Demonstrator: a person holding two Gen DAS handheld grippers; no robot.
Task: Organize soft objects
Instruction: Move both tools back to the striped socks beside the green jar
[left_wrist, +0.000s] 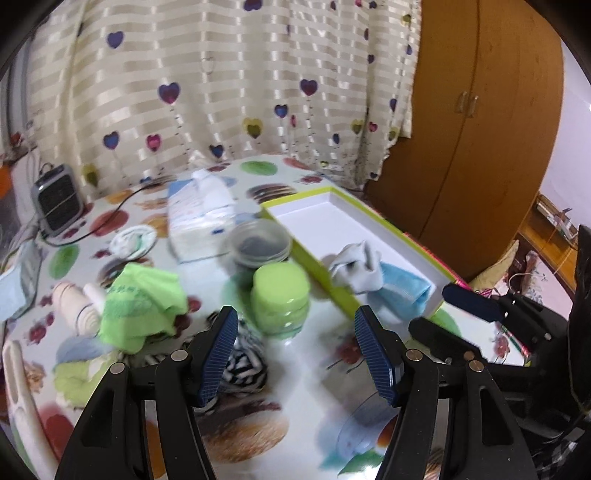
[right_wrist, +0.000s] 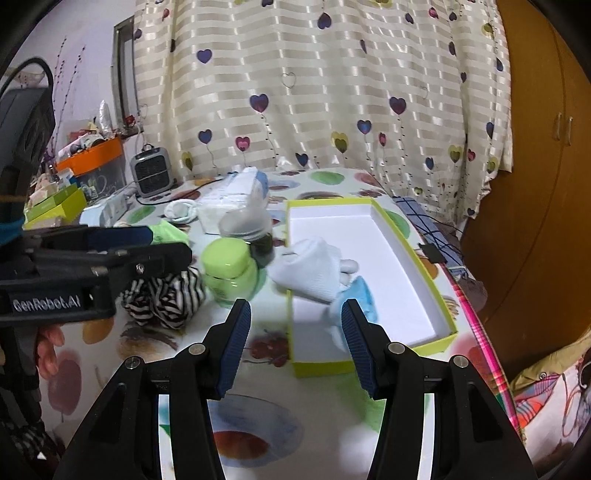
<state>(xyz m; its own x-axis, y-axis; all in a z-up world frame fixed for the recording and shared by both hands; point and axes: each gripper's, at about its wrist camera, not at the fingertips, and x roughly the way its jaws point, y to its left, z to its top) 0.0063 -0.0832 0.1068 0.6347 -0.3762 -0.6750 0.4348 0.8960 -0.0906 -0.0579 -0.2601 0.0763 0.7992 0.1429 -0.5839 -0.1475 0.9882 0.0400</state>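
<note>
A lime-edged white box (left_wrist: 369, 225) (right_wrist: 402, 266) lies on the fruit-print table. In it lie a white-grey cloth (left_wrist: 356, 269) (right_wrist: 314, 273) and a blue cloth (left_wrist: 404, 291) (right_wrist: 360, 295). On the table are a black-and-white striped cloth (left_wrist: 243, 360) (right_wrist: 166, 295), a green towel (left_wrist: 142, 302) (right_wrist: 168, 230) and a rolled white sock (left_wrist: 133, 240) (right_wrist: 181, 210). My left gripper (left_wrist: 295, 354) is open and empty, just right of the striped cloth; it also shows in the right wrist view (right_wrist: 122, 240). My right gripper (right_wrist: 291, 347) is open and empty at the box's near end.
A green-lidded jar (left_wrist: 280, 299) (right_wrist: 229, 269), a clear-lidded jar (left_wrist: 260, 243) (right_wrist: 247, 225) and a tissue pack (left_wrist: 201, 218) (right_wrist: 229, 195) stand mid-table. A small heater (left_wrist: 55, 199) (right_wrist: 151, 173) is at the back left. A white hanger (left_wrist: 22, 398) lies at the left edge.
</note>
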